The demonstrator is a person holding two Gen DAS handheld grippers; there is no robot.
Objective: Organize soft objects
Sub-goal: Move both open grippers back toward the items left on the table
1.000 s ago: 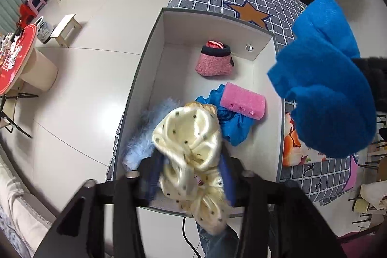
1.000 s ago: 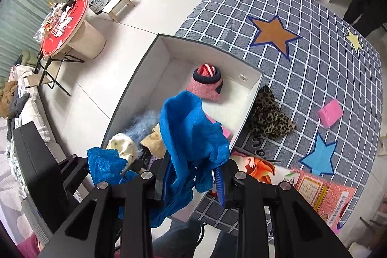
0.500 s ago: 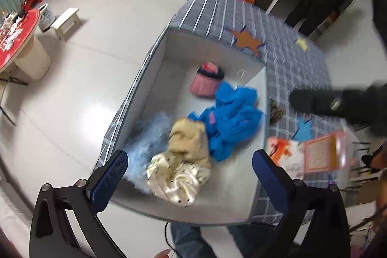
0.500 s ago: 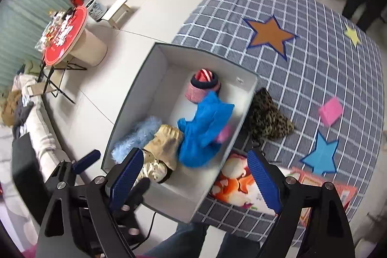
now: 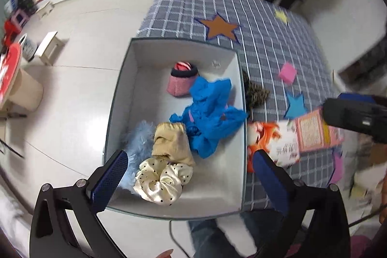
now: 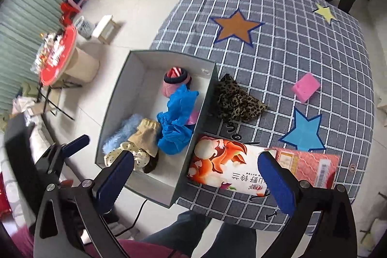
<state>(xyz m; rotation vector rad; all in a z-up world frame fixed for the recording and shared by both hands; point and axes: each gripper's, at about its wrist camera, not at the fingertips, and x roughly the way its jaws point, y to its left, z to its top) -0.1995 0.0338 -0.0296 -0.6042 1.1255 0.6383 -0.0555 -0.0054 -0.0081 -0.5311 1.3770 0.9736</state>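
Beyond both sets of fingertips spreads the grey checked tablecloth with star patches [image 6: 290, 59], and on its edge sits the open grey cardboard box with white inside [image 6: 121, 93], straight ahead of the left gripper [image 5: 188, 175], whose blue-padded fingers are spread wide with nothing between them. The right gripper [image 6: 196, 175] is empty too, fingers far apart; its left finger [image 6: 115, 179] overlaps the box's near corner, and its right finger overlaps the red and orange printed tissue pack [image 6: 232, 163], which lies just outside the box wall. In the box, the crumpled bright blue cloth [image 5: 212, 113] lies ahead of the left gripper's fingers, in the middle. Beside it sits the tan knitted piece [image 5: 171, 144], with the fluffy pale blue item [image 5: 137, 139] touching it. Nearest the left fingertips: the cream polka-dot satin scrunchie [image 5: 162, 180]. At the far end stands the pink knitted hat with dark band [image 5: 181, 81]. Outside, against the box wall, is the leopard-print fabric [image 6: 234, 100]; farther out, the pink sponge block [image 6: 306, 87].
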